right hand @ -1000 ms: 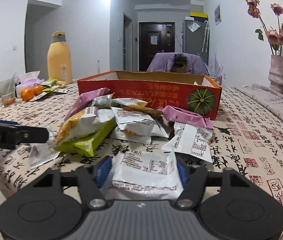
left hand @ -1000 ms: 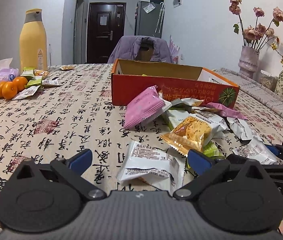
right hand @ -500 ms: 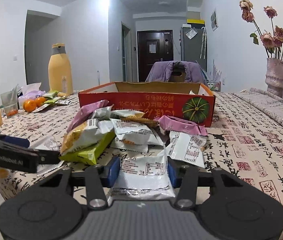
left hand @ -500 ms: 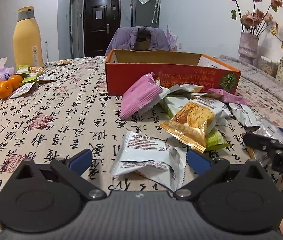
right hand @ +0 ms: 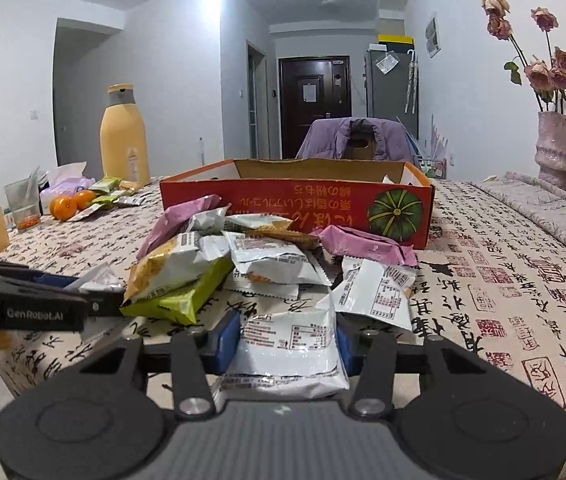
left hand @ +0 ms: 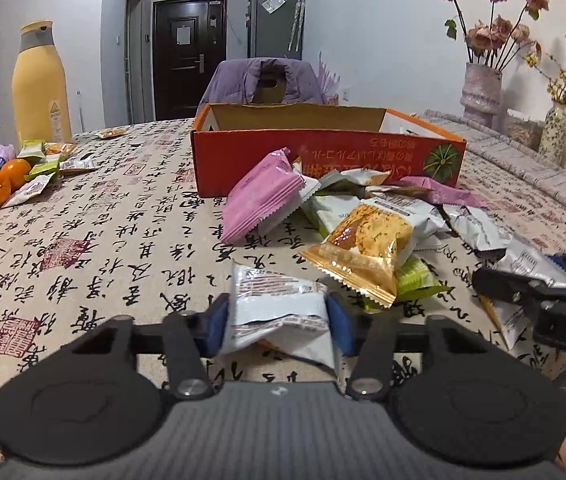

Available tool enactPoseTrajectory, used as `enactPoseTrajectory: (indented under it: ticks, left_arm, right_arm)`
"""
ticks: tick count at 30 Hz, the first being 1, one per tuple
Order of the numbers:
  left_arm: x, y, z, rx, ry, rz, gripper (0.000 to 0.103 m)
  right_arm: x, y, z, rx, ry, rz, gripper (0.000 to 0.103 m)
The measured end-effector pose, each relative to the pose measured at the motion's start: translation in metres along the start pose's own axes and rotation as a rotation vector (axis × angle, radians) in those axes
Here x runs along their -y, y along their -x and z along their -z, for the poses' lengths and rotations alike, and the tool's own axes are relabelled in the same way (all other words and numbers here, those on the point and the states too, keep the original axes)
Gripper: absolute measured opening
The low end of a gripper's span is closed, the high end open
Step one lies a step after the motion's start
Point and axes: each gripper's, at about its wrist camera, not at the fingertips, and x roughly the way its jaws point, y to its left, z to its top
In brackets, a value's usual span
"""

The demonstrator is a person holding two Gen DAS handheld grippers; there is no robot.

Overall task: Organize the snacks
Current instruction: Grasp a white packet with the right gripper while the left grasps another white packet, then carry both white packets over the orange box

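White crinkly foil snack packet (left hand: 279, 312) | light, soft, slippery | near table (left hand: 83, 240) edge | left gripper (left hand: 279, 320) closing, pinching its sides | right gripper (right hand: 287, 340) pinching another white packet (right hand: 289, 344)

- White snack packet (left hand: 279, 312): crumpled, printed label side up, pinched between the blue pads of the left hand-held gripper (left hand: 279, 322), whose jaws are closing
- Second white packet (right hand: 289, 344): flat, nutrition panel up, clamped in the right hand-held gripper (right hand: 289, 344)
- Loose heap on the surface (left hand: 95, 240), in front of the box: pink packet (left hand: 261, 196) tilted, orange cracker packet (left hand: 363, 248) on top of a green packet (left hand: 417, 280), more white ones
- Red cardboard box (left hand: 323, 160): open top, pumpkin picture on the front wall
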Motion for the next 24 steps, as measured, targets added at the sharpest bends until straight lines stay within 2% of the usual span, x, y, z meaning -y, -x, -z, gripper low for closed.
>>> enactPoseTrajectory:
  ticks: [6, 12, 18, 24]
  left_arm:
    - [-0.002, 0.005, -0.001, 0.016, 0.004, -0.015, 0.049]
    - [-0.005, 0.009, -0.003, 0.025, 0.013, -0.021, 0.049]
    - [-0.008, 0.019, -0.009, 0.055, 0.021, -0.012, 0.049]
    - [-0.01, 0.024, -0.017, 0.084, 0.03, -0.011, 0.049]
  right_arm:
    - [-0.005, 0.0, 0.001, -0.005, 0.038, 0.007, 0.049]
    - [-0.02, 0.004, 0.002, -0.005, 0.131, 0.025, 0.048]
    - [-0.018, 0.011, -0.003, 0.01, 0.11, -0.005, 0.041]
    - [-0.015, 0.014, -0.008, 0.031, 0.096, -0.008, 0.041]
